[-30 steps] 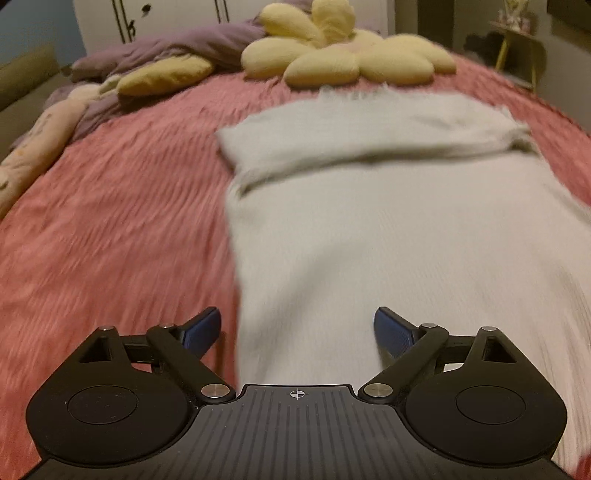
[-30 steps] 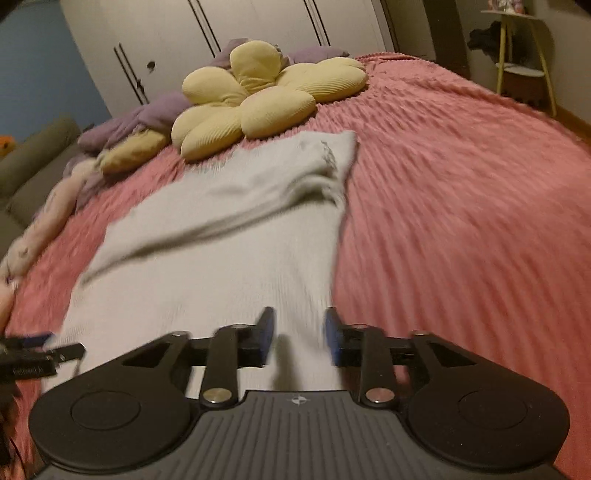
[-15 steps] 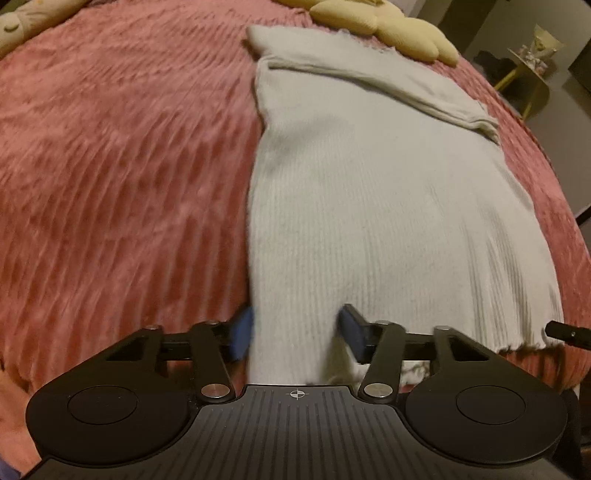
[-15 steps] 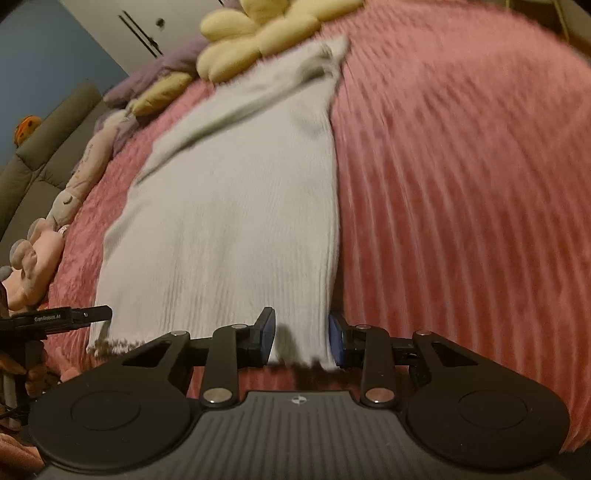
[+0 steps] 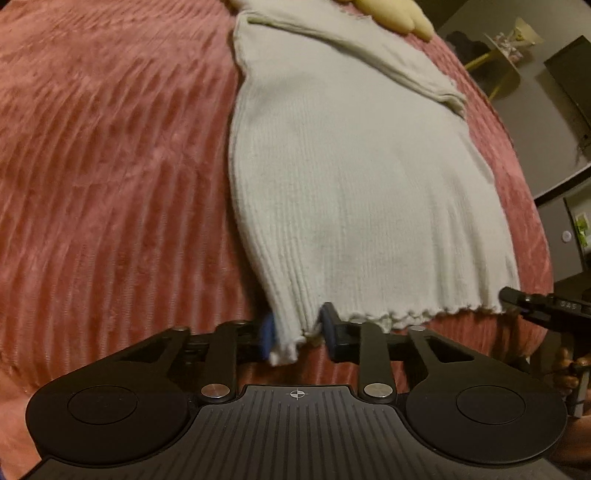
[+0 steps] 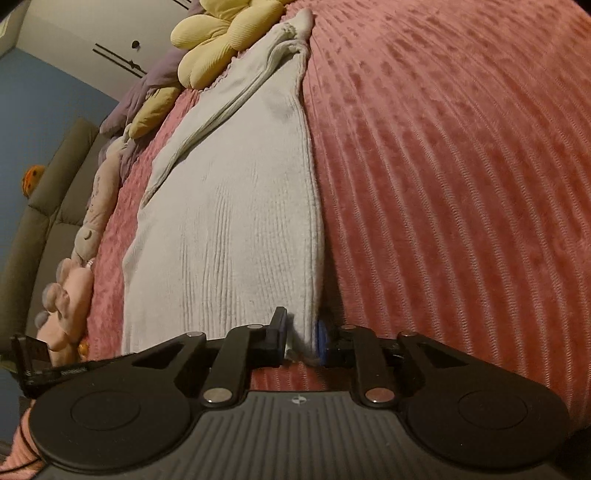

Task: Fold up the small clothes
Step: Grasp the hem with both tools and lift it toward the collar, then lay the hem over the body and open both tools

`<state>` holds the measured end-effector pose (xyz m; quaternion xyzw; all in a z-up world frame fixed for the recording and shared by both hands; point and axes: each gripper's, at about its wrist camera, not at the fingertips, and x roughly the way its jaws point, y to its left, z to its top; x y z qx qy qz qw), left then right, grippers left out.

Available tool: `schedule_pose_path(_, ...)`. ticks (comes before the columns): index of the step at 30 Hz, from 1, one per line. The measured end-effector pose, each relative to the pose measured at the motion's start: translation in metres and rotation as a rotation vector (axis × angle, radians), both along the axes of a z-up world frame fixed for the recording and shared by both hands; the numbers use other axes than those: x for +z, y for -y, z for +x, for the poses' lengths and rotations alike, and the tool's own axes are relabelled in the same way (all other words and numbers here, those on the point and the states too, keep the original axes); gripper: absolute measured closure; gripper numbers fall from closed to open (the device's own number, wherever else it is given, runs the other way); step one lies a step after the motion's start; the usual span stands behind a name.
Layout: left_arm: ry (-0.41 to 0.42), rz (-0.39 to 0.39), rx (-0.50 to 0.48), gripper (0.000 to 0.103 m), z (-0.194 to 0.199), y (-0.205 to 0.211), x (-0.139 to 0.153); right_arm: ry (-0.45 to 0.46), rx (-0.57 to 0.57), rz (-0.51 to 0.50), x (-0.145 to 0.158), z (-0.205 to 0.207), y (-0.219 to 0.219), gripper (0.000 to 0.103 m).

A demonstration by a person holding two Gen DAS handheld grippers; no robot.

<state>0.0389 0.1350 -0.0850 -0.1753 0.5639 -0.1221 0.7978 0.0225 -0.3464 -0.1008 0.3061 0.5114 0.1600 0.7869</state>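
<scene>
A pale grey ribbed sweater [image 5: 351, 184] lies flat on the pink bedspread [image 5: 110, 166], its sleeves folded across the far end. My left gripper [image 5: 297, 332] straddles the near left hem corner; its jaws are closing and the bunched knit fills the gap between the pads. My right gripper [image 6: 301, 332] sits at the near right corner of the sweater [image 6: 236, 221], jaws closing, with the raised side edge pinched between them. Each gripper shows at the other view's edge: the right gripper [image 5: 532, 302] and the left gripper [image 6: 33, 354].
A yellow flower cushion [image 6: 221, 33] and a purple blanket [image 6: 147, 81] lie beyond the sweater. Pink plush toys [image 6: 70, 295] line the bed's left edge by a grey sofa [image 6: 48, 195]. A yellow side table [image 5: 506, 40] stands off the bed's far right.
Both grippers dropped toward the near hem and tilted downward. The left jaws narrowed from wide open onto the left corner; the right jaws narrowed onto the right edge.
</scene>
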Motion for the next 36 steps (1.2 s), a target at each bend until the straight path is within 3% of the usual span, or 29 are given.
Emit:
schedule_pose_path(6,-0.021,-0.057,0.026,0.088,0.002,-0.009,-0.001,0.001,0.014,-0.012,0.001,0.001,-0.003,0.086)
schedule_pose_path(11,0.004,-0.112,0.027,0.089,0.005,-0.009,0.018,0.035,0.054,-0.007,0.011,0.007,-0.011,0.094)
schedule_pose_path(17,0.192,-0.186,0.077,0.089,0.033,-0.013,0.069,0.110,0.015,0.089,0.035,0.038,-0.014,0.095)
schedule_pose_path(20,0.268,-0.136,0.114,0.089,0.062,-0.016,0.085,0.179,-0.019,0.068,0.049,0.067,-0.018,0.095)
schedule_pose_path(26,0.360,0.048,0.268,0.089,0.124,-0.019,0.080,0.333,-0.098,-0.125,0.063,0.128,-0.036,0.096)
schedule_pose_path(30,0.322,0.174,0.280,0.088,0.152,-0.008,0.054,0.409,-0.105,-0.320,0.058,0.156,-0.053,0.095)
schedule_pose_path(32,0.314,0.206,0.266,0.080,0.156,-0.006,0.049,0.392,-0.076,-0.421,0.052,0.167,-0.063,0.093)
schedule_pose_path(33,0.326,0.222,0.265,0.066,0.153,-0.006,0.048,0.399,-0.076,-0.434,0.052,0.167,-0.062,0.092)
schedule_pose_path(34,0.341,0.242,0.265,0.050,0.149,-0.008,0.047,0.409,-0.078,-0.422,0.052,0.165,-0.059,0.086)
schedule_pose_path(35,0.362,0.269,0.265,0.044,0.143,-0.009,0.046,0.418,-0.090,-0.401,0.054,0.162,-0.055,0.081)
schedule_pose_path(36,0.385,0.294,0.262,0.042,0.139,-0.012,0.046,0.431,-0.114,-0.390,0.055,0.159,-0.048,0.063)
